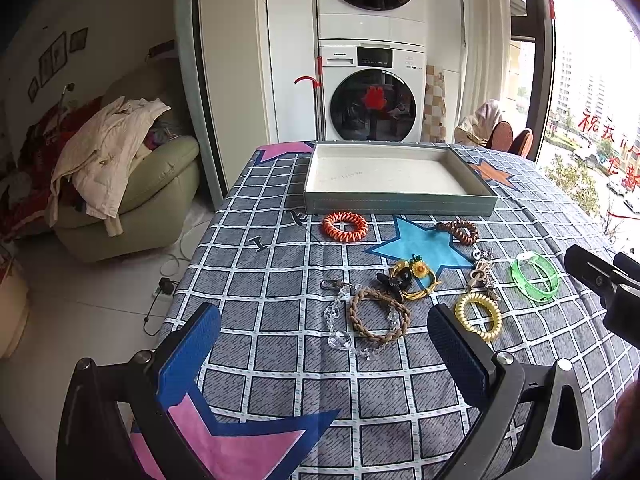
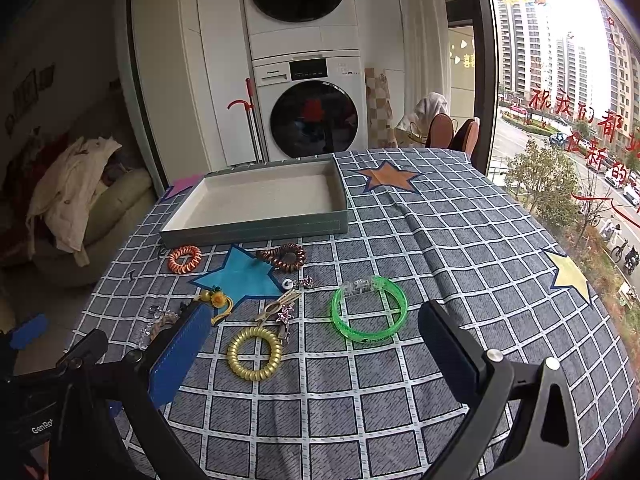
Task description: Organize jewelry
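Left gripper [image 1: 324, 344] hovers over the desk [image 1: 280, 392], jaws wide, nothing between them. Its blue pads [image 1: 188, 356] frame the braided brown band [image 1: 379, 321] and a clear bead chain [image 1: 340, 320] that partly overlaps it; the chain's full run is hard to trace against the checked cloth.

Left to right on the desk:
- orange coil tie [image 1: 345, 226], just in front of the tray
- braided band plus clear chain
- black clip [image 1: 394, 282] touching a yellow sunflower ring [image 1: 418, 276]; the two are tangled and the shapes are hard to separate
- brown coil tie [image 1: 458, 231], at the edge of the blue star print
- small keychain cluster [image 1: 482, 272], too small to identify in detail
- yellow coil tie [image 1: 478, 316], partly hidden behind the left gripper's right finger in the left wrist view, fully visible in the right wrist view [image 2: 254, 354]
- green bangle [image 1: 535, 276], furthest right

Tray [image 1: 400, 202] sits at the far side of the desk, white lining, nothing in it. All jewelry lies on the cloth in front of it.

Right gripper [image 2: 316, 328]: jaws wide, holding nothing, above the yellow coil tie and green bangle [image 2: 370, 308]. Its left finger covers part of the sunflower ring and the braided band in the right wrist view. In the left wrist view only its tip shows, cut off at the right edge.
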### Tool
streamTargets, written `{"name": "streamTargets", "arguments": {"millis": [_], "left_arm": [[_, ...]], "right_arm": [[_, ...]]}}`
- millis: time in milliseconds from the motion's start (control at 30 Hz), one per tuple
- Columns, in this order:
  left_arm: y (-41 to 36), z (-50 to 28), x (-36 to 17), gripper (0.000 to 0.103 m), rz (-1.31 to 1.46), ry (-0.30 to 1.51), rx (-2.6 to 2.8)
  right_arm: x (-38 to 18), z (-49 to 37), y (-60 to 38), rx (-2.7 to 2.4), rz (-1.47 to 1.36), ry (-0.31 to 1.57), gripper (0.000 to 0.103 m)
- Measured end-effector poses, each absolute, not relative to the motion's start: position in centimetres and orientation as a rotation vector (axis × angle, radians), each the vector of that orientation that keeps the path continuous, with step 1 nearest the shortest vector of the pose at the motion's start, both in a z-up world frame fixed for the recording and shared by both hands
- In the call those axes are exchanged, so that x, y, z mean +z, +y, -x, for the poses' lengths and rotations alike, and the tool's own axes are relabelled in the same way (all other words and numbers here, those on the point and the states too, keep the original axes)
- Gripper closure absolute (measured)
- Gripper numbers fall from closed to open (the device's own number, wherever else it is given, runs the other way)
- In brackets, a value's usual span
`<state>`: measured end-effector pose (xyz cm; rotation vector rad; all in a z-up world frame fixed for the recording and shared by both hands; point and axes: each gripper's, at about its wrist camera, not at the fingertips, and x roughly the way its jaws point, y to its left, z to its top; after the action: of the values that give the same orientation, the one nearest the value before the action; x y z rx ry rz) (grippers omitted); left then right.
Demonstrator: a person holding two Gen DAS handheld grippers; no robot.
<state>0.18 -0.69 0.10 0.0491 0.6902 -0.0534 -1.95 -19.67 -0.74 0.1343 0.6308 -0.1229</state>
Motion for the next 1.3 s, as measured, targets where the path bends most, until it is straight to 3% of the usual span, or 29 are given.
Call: {"name": "streamTargets", "arguments": {"millis": [1300], "left_arm": [[-0.71,-0.57,-0.10,0.000,-0.050,0.701,-0.054]], "right_arm": [[-0.96,1.74,-19.71,-0.116,-0.141,0.639,0.000]]}}
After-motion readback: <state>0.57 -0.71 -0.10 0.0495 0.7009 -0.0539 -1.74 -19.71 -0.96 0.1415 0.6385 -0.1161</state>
